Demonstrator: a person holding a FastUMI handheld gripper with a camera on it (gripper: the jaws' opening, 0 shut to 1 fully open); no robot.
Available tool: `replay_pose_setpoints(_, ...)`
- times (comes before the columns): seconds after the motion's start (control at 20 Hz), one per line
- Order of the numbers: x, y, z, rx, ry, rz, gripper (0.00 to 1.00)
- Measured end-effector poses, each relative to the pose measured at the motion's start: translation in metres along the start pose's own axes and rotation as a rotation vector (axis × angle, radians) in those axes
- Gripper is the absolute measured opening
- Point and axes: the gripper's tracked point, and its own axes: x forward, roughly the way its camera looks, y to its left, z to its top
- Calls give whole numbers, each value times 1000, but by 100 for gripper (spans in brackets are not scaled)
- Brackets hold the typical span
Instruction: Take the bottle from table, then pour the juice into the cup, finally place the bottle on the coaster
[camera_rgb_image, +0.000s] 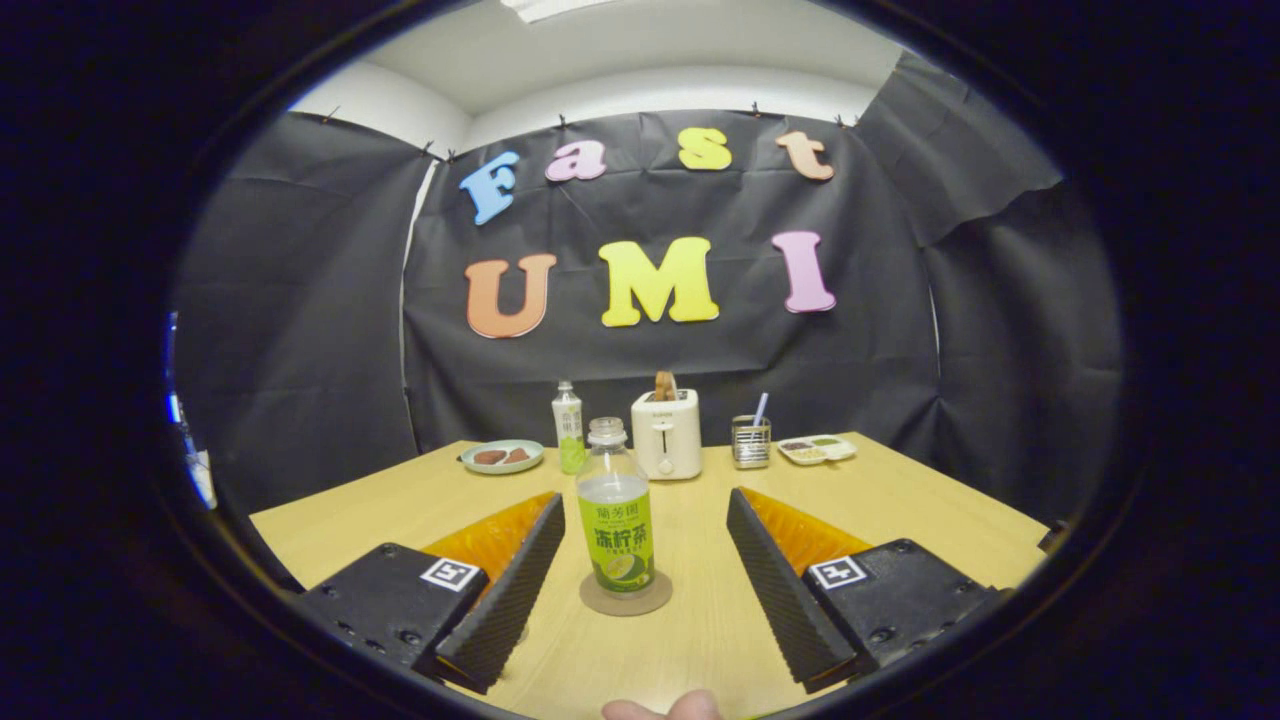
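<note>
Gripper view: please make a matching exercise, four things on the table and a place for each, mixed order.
Things:
1. bottle
2. toaster
3. plate
4. gripper

Places:
A. beyond the bottle, by the wall
B. on the coaster, between the fingers
C. open, one finger each side of the bottle, not touching
D. left of the toaster, holding brown food

Pairs: 1-B, 2-A, 3-D, 4-C

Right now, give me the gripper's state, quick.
Gripper: open, fingers spread wide on either side of the bottle, touching nothing; the bottle stands on the coaster between them.
</note>
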Motion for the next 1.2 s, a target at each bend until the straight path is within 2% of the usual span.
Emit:
replay_pose_setpoints(0.2, -53, -5, 6, -30, -26, -44, 100)
replay_pose_setpoints(0.5, -121, 5, 20, -44, -106, -35, 100)
replay_pose_setpoints(1.2, -128, 13, 11, -87, -96, -82, 100)
